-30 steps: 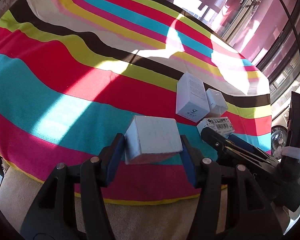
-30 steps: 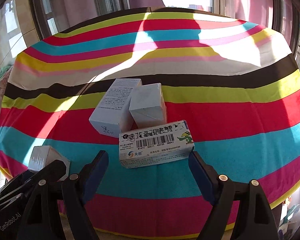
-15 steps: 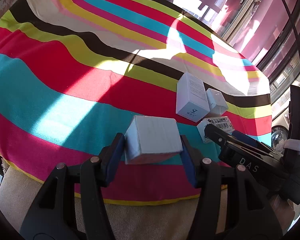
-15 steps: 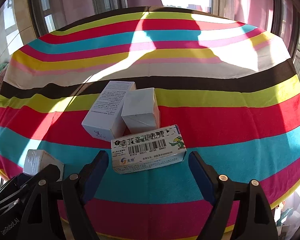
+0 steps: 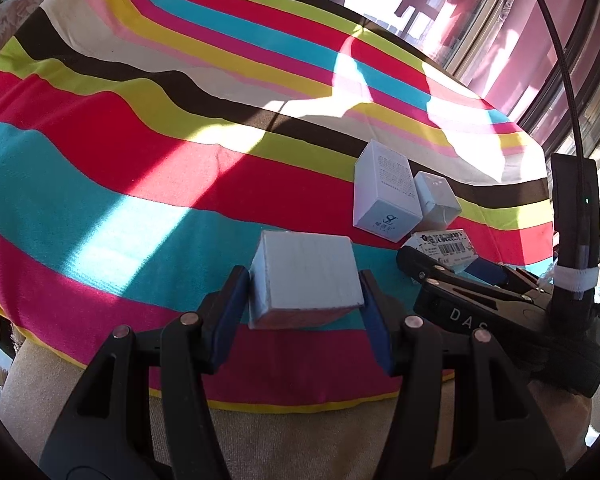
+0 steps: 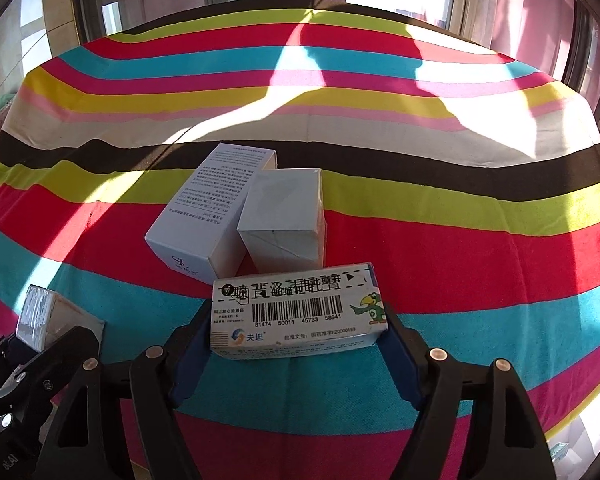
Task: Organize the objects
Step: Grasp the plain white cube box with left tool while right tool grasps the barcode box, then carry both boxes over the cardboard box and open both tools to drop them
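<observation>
My left hand-held gripper (image 5: 304,300) clamps a plain white box (image 5: 306,278) above the striped worktop (image 5: 100,160). Right hand-held gripper (image 6: 296,344): jaws just been closing, pads now vs. both ends of the barcode box (image 6: 296,316), right beside two white boxes (image 6: 240,220).

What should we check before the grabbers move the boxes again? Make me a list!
1. Left gripper holding the plain white box: ok, pads press both sides.
2. Right gripper around the barcode box: ok, its jaws have just been closing, pads at both ends.
3. Right grip firm enough to lift: cannot tell.
4. Barcode box clear of the small white box behind it: not ok, they look touching.
5. Tall printed box lying beside the small box: ok.
6. Striped cloth has free space: ok.
</observation>
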